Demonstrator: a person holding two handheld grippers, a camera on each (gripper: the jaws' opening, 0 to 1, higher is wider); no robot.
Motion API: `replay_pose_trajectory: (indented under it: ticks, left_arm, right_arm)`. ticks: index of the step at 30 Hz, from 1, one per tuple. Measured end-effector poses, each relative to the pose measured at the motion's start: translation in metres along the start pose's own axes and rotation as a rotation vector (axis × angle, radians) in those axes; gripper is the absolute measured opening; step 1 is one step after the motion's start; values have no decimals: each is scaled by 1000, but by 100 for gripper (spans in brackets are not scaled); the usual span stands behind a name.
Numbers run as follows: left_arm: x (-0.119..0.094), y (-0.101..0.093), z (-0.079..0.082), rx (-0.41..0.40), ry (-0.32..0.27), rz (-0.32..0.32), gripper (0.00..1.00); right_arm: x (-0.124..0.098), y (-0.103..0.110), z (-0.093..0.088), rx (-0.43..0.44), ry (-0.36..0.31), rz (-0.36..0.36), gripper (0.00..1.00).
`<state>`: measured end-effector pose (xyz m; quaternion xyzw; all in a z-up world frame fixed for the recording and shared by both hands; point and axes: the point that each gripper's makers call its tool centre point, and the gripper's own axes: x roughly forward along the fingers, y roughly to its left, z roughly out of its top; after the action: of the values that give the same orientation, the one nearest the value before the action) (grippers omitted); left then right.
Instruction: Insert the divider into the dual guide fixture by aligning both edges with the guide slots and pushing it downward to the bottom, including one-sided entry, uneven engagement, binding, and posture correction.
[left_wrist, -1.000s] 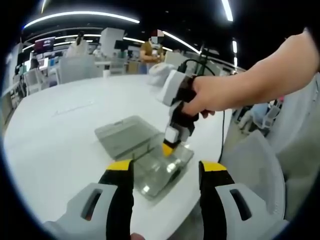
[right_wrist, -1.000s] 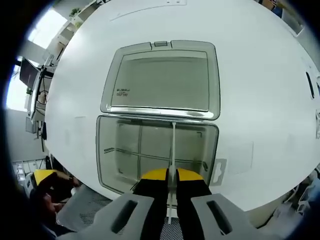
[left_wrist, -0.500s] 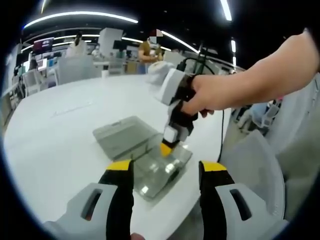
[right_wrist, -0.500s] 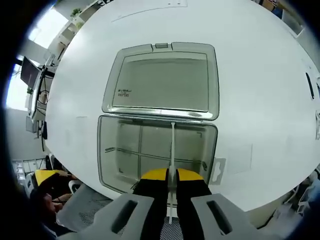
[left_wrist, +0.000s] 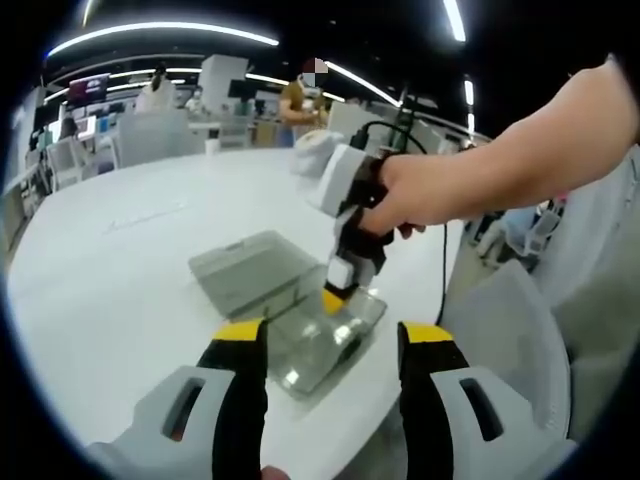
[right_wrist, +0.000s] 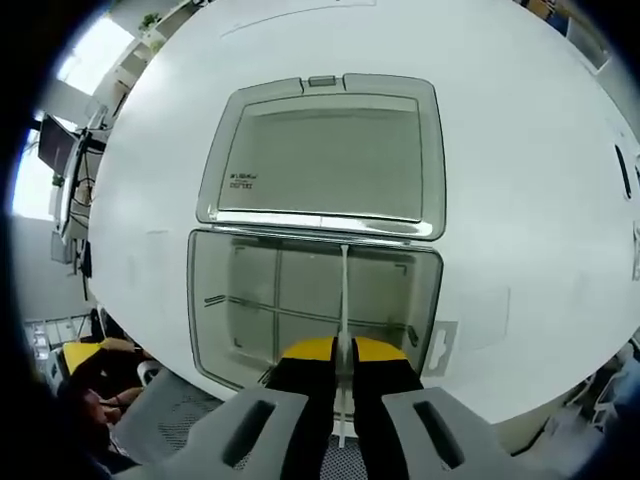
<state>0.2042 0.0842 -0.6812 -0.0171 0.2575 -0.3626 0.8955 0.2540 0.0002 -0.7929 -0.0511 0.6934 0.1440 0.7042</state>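
mostly mid-insertion, divider in the box but depth unclear

right gripper (right_wrist: 340, 350) jaws pinched on the thin divider (right_wrist: 345, 290), held upright edge-on over the open clear box (right_wrist: 215, 330), running from near wall to hinge side by the flat-open lid (right_wrist: 325, 155); can't tell if both edges sit in the slots or if it's bottomed. left gripper (left_wrist: 330, 345) jaws wide, holding nothing, well back over the white table (left_wrist: 120, 250). final push looks left.
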Motion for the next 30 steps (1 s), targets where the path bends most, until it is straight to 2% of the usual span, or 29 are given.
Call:
replay_pose_trajectory:
  ticks: [7,14,30]
  left_arm:
    - [0,0,1,1,2,-2,50]
    - [0,0,-1,0,5,-2,50]
    - [0,1,-2,-5,6,0,50]
  right_arm:
    - [5,1,1,-2,16,-10,0]
    - [6,2,-5,-22,31,-35,0]
    - [8,3,-5,15,48,-34,0]
